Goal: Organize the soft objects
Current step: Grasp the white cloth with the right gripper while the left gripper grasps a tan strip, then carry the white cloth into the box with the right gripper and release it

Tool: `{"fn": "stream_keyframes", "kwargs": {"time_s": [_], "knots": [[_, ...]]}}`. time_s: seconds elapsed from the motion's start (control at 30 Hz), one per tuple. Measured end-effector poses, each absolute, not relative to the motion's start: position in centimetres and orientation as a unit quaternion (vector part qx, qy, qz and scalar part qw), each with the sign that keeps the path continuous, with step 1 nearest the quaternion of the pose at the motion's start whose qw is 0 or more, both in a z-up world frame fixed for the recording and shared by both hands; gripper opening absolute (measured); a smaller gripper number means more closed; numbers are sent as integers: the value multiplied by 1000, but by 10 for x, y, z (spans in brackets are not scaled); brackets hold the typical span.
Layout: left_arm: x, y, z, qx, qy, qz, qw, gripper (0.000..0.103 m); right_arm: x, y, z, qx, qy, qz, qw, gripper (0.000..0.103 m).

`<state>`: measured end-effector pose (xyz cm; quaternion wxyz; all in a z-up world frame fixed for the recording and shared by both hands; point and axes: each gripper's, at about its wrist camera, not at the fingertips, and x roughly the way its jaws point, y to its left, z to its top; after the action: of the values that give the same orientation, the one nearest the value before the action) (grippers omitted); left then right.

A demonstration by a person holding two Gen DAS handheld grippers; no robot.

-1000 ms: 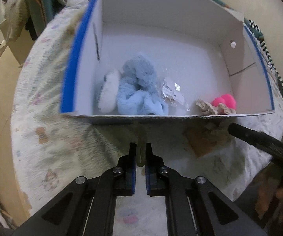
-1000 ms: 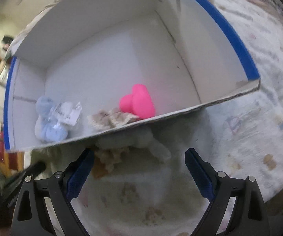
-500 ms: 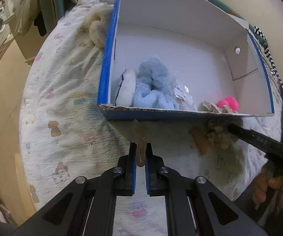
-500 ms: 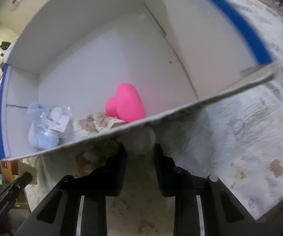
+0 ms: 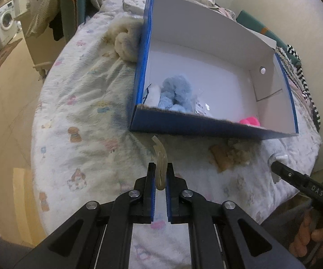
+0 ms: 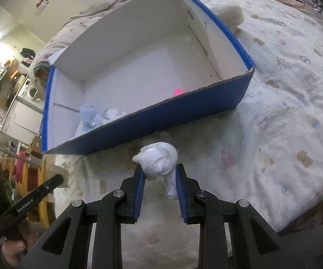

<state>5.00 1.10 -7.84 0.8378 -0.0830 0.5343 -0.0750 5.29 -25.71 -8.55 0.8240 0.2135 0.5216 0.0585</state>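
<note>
A blue box with a white inside [image 5: 206, 127] [image 6: 152, 118] lies on the bed. In it are a light blue plush toy [image 5: 177, 92] [image 6: 88, 114], a white soft item [image 5: 152, 94] and a pink heart [image 5: 250, 121] [image 6: 178, 92]. My left gripper [image 5: 160, 179] is shut on a thin translucent beige strip [image 5: 160, 154], in front of the box's near wall. My right gripper [image 6: 160, 177] is shut on a white soft toy [image 6: 159, 160], held just in front of the box. A tan and cream plush [image 5: 230, 157] lies on the bed by the box.
A cream fluffy plush [image 5: 126, 42] [image 6: 229, 13] lies against the box's far outer side. The printed bedspread [image 5: 76, 116] slopes to its edge at left. A washing machine [image 5: 4, 20] and clothes stand beyond. The right gripper's body [image 5: 304, 186] shows at lower right.
Both grippers have pulled back and up from the box. The right gripper, open one second ago, closed on the white soft toy and lifted it off the bed.
</note>
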Motion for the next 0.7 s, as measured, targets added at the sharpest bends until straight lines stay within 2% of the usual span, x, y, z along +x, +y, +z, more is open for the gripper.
{"fn": "stream_keyframes", "kwargs": {"time_s": [0.27,0.4,0.7], "knots": [[36,4,-60,-46,538,-13,842,7,50,-248,-75,204,501,77,838,29],[40,-7,-32,-50,530,-15,846,7,48,-242,-53,205,484,85,846,29],[89,-37,25,-6,489,-46,871,7,77,-243,-7,158,444,78,879,29]]}}
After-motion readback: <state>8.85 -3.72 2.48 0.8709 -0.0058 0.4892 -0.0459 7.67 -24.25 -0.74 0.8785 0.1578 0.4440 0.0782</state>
